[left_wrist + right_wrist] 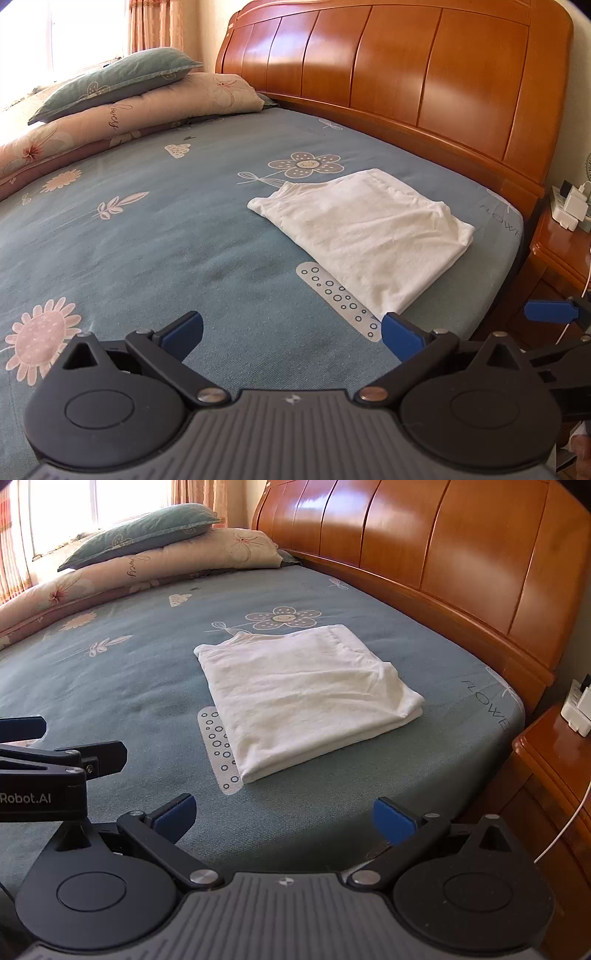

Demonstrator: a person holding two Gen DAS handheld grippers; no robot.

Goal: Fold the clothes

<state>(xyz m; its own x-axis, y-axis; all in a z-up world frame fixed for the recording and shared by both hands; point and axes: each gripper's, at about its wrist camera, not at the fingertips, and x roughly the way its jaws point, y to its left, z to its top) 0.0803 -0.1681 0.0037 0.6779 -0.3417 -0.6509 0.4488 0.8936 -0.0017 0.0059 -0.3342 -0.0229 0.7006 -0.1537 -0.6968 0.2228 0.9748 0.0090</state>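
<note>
Above the near edge of the bed, the left gripper [291, 334] has its blue-padded jaws spread wide with nothing between them, and the right gripper [283, 814] beside it is likewise spread and empty. Just beyond both lies the white garment [306, 694], folded into a neat rectangle on the blue flowered sheet [129, 686], near the wooden headboard [461, 546]. Farther off, a green pillow [147, 530] rests on a folded floral quilt [177, 559] by the window.
</note>
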